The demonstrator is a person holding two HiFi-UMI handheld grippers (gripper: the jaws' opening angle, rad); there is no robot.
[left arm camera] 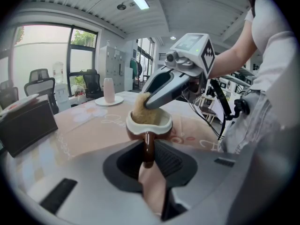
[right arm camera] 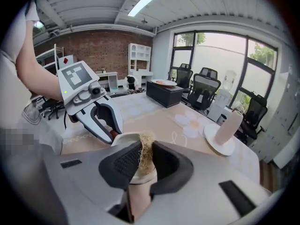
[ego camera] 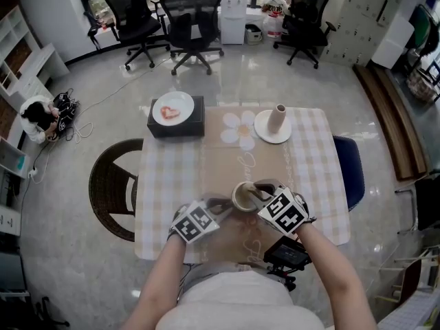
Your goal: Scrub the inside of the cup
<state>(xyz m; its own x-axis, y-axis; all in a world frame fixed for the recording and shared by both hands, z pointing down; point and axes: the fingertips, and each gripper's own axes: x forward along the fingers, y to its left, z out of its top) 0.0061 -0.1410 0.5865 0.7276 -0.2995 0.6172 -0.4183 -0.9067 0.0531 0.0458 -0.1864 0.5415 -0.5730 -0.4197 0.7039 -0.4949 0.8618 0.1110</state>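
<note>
Scrubbing the cup at the worktop's 6 o'clock edge.
Reaching in from 8 o'clock and pitched downward, the left gripper (ego camera: 221, 205) is clamped on the brown handle (left arm camera: 148, 146) of the cup (ego camera: 243, 196), probably to steady it with its mouth facing up over the checked worktop (ego camera: 172, 177). From 4 o'clock, the right gripper (ego camera: 260, 192) angles down just as steeply, jaws pinching a straw-coloured fibre scrubber (right arm camera: 145, 153) that is pushed into the cup's cream interior. Both forearms converge on it.
</note>
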